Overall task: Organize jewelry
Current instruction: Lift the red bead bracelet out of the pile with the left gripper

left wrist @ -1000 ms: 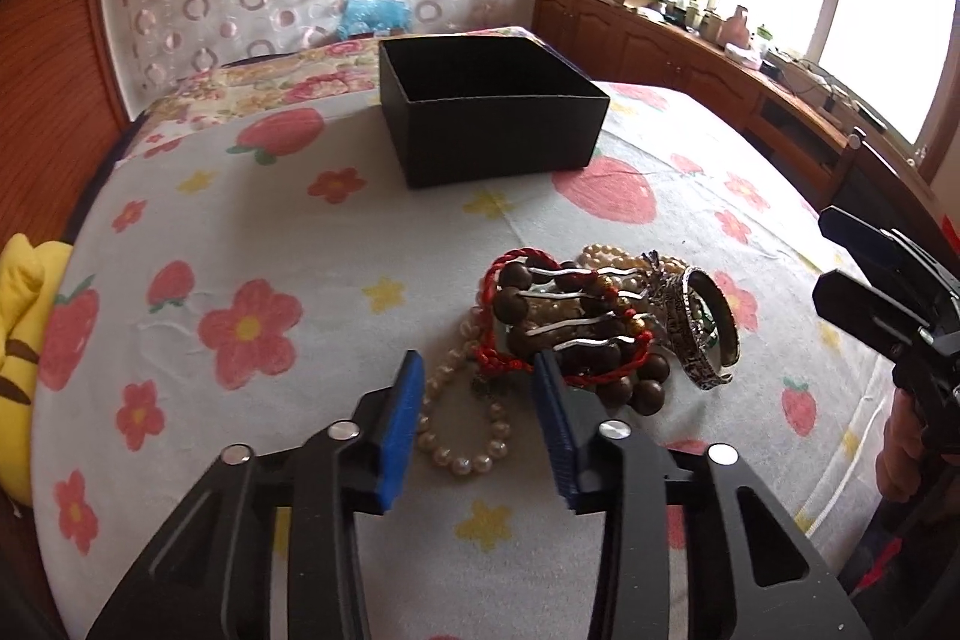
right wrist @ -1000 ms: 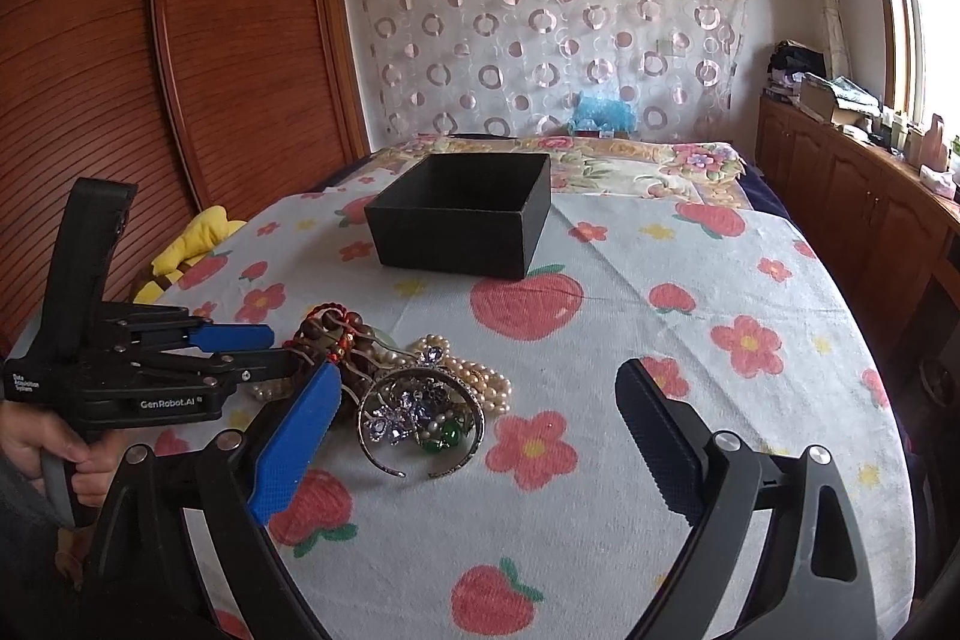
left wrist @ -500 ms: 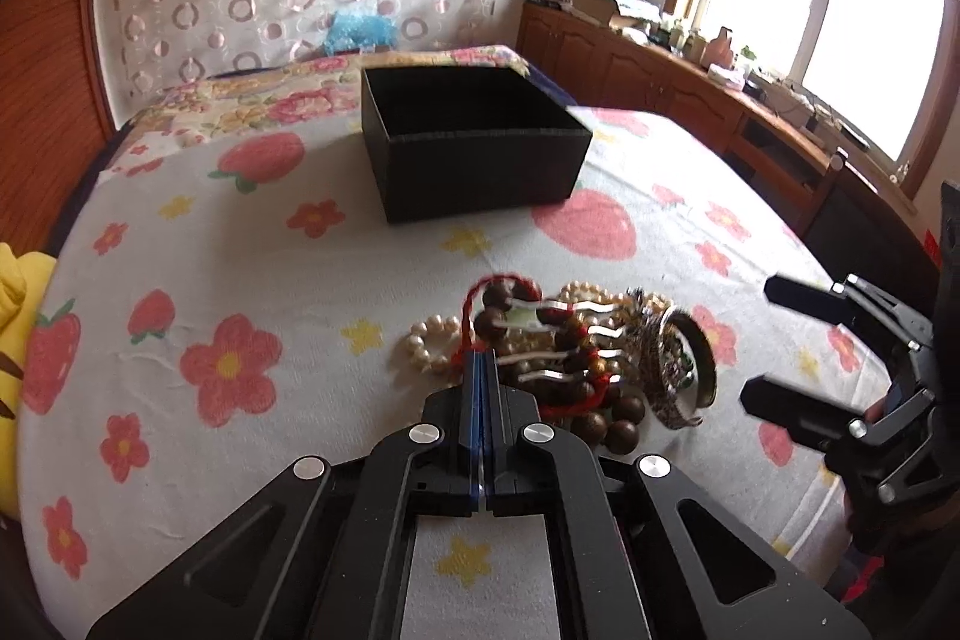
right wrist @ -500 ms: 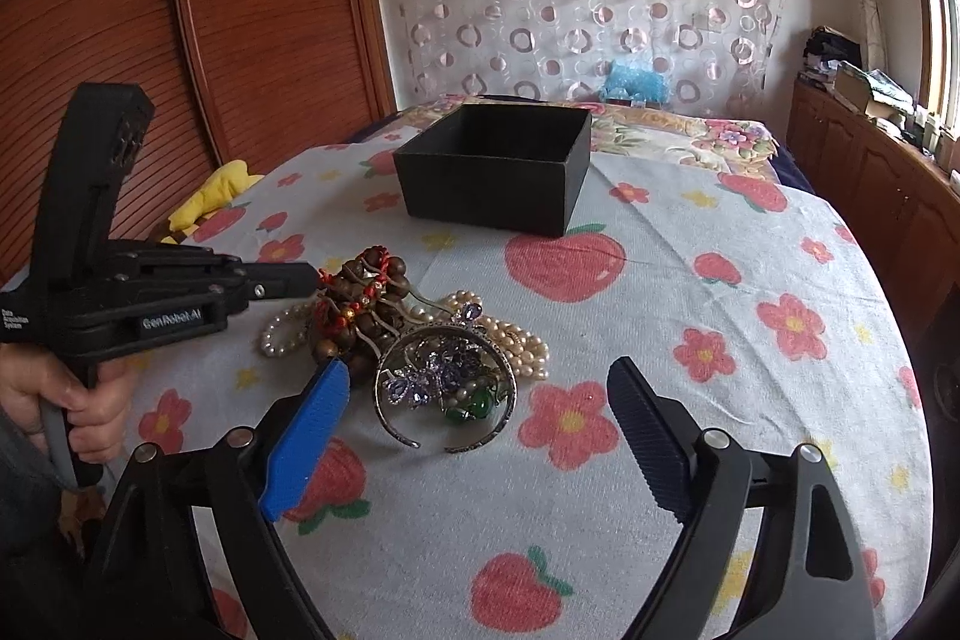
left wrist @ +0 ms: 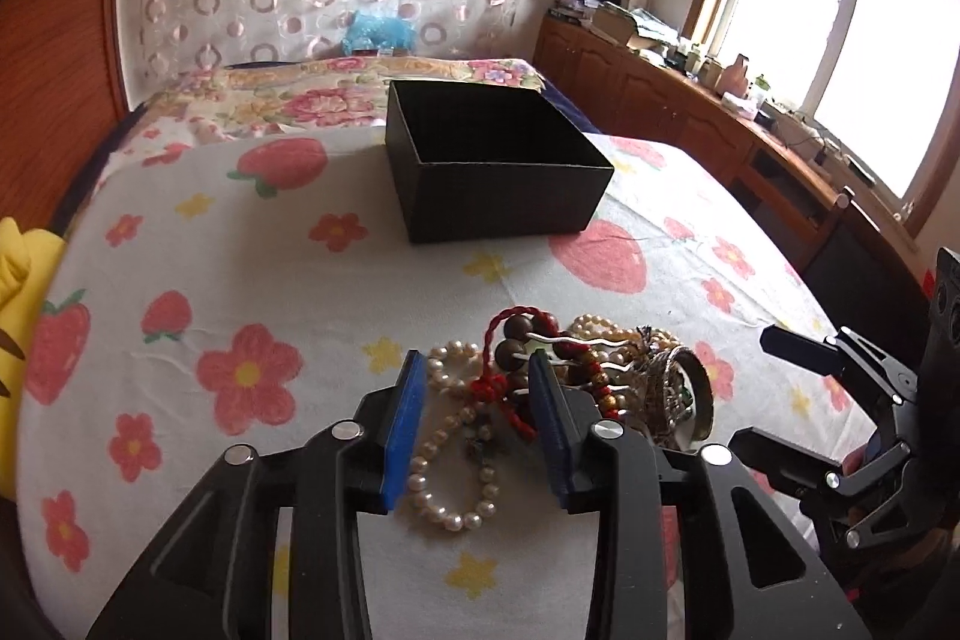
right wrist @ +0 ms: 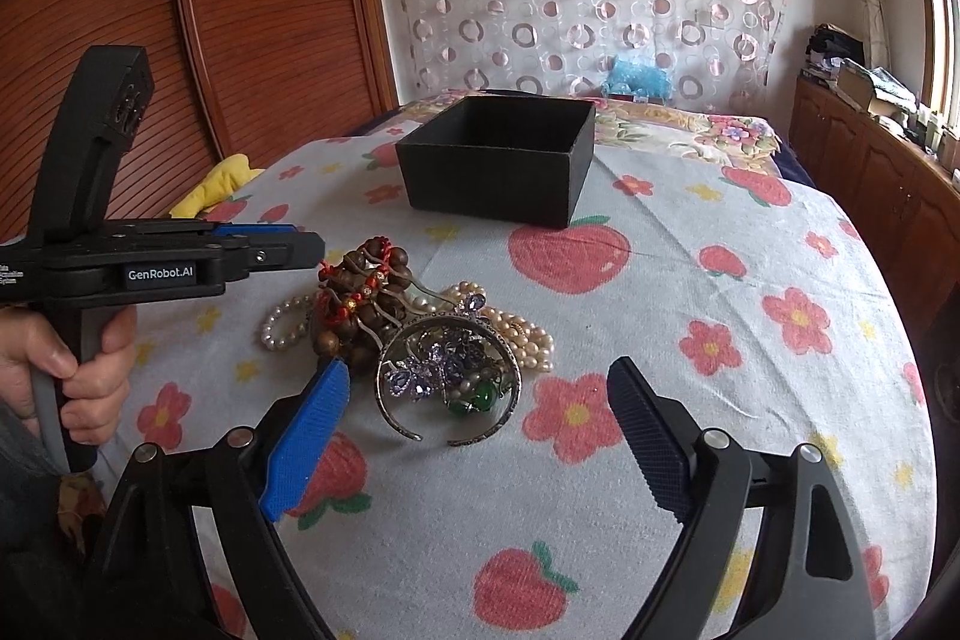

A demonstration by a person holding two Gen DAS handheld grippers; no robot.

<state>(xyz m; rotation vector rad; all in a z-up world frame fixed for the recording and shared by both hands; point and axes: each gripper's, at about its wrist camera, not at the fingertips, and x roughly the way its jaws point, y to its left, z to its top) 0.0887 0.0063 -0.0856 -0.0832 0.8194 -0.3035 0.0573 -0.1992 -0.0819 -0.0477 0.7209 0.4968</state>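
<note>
Your left gripper [left wrist: 477, 412] jaws just reopened, unclenched astride the pearl bracelet [left wrist: 453, 451], jewelry heap [right wrist: 408, 334] at twelve o'clock of your wide-released right gripper [right wrist: 480, 430], black box [right wrist: 501, 160] beyond

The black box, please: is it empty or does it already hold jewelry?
Empty as far as visible: the black box shows only bare dark inside; its floor is partly hidden.

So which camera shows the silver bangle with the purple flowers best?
The right wrist view: the open silver cuff bangle lies in full sight, purple flowers inside. The left wrist view shows only its edge, behind the beads.
</note>
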